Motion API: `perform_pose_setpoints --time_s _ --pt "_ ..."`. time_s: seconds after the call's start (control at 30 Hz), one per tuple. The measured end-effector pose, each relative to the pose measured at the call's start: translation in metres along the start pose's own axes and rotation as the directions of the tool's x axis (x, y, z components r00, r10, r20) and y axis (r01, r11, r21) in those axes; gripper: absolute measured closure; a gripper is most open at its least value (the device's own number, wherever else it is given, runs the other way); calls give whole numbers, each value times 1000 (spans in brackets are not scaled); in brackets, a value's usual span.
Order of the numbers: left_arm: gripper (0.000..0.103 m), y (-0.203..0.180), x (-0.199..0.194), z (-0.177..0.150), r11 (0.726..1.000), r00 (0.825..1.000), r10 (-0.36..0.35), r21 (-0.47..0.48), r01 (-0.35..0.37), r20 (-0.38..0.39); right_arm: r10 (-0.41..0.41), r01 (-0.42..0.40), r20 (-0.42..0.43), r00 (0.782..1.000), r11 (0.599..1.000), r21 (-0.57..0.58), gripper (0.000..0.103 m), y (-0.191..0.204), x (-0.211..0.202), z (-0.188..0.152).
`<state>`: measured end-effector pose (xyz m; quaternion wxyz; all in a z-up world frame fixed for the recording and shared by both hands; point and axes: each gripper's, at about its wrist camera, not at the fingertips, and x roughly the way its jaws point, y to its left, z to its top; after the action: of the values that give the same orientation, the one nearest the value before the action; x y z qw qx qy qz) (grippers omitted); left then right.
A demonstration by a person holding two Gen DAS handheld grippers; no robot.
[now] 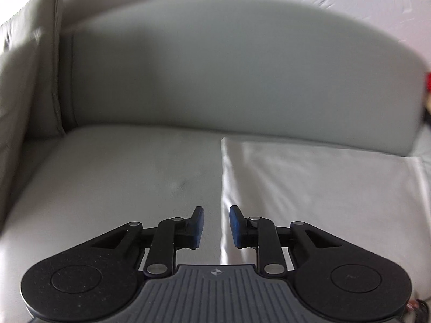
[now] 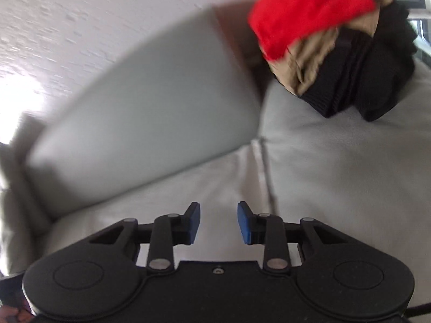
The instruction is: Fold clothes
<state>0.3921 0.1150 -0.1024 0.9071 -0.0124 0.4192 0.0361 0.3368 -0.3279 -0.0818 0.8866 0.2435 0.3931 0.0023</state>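
A folded white garment (image 1: 317, 177) lies flat on the sofa seat (image 1: 107, 177), its left edge running just right of centre in the left wrist view. My left gripper (image 1: 216, 226) hovers open above that edge, nothing between its blue pads (image 1: 198, 227). In the right wrist view a pile of clothes sits at the upper right on the sofa: a red piece (image 2: 301, 13), a tan piece (image 2: 317, 59) and a black knit piece (image 2: 358, 78). My right gripper (image 2: 218, 222) is open and empty, well short of the pile, over the seat cushion (image 2: 215, 183).
A grey back cushion (image 1: 229, 75) stands behind the seat, with the armrest (image 1: 24, 86) at the left. A textured white wall (image 2: 67, 27) rises behind the sofa. A seam (image 2: 265, 172) divides two seat cushions.
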Motion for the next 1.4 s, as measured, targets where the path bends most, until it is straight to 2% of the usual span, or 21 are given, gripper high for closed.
perform_pose_setpoints --time_s 0.03,0.1,0.13,0.23,0.3,0.43,0.57,0.63,0.67,0.7,0.77,0.9,1.0,1.2,1.4 --pt "70 5 15 4 1000 1000 -9 -28 9 -11 -16 16 -4 1000 1000 1 68 -7 13 4" --pt "64 13 39 11 997 999 -37 -67 36 -13 -41 41 -11 999 999 2 55 -19 37 13" --pt "63 15 50 14 996 999 -49 -74 48 -15 -40 40 -12 999 999 4 52 -22 44 17" --pt "64 15 79 22 994 996 -78 -76 76 -34 -37 37 -15 999 999 10 52 -30 66 29" --pt "68 12 88 28 991 994 -108 -75 107 -16 -35 36 -17 999 999 14 60 -36 80 38" --pt "83 0 103 45 988 990 -141 -66 140 -10 -34 35 -23 999 999 18 73 -47 108 53" --pt "84 -18 112 58 991 991 -133 15 134 -13 -56 55 -37 998 998 -39 75 -40 132 55" --pt "85 -24 113 61 991 992 -123 48 123 -7 -74 71 -40 996 994 -77 80 -36 140 54" --pt "87 -24 114 62 991 992 -125 54 125 -3 -89 85 -38 995 992 -93 88 -34 143 53" --pt "100 -22 115 64 990 991 -131 54 131 0 -99 96 -35 994 990 -100 100 -34 145 52" --pt "100 -22 110 62 991 992 -120 62 118 28 -100 98 -19 995 992 -85 99 -37 143 49" --pt "100 -19 85 55 992 992 -92 91 84 83 -99 103 46 994 991 -86 99 -35 120 37" --pt "100 -12 53 54 992 987 -100 92 89 128 -72 75 81 994 997 -31 99 -38 91 28" --pt "100 -5 -40 35 991 977 -108 103 90 185 9 -15 134 991 999 49 99 -36 -5 1" --pt "100 29 -133 -17 990 979 -132 -19 136 155 71 -87 130 989 988 126 99 -40 -106 -37"
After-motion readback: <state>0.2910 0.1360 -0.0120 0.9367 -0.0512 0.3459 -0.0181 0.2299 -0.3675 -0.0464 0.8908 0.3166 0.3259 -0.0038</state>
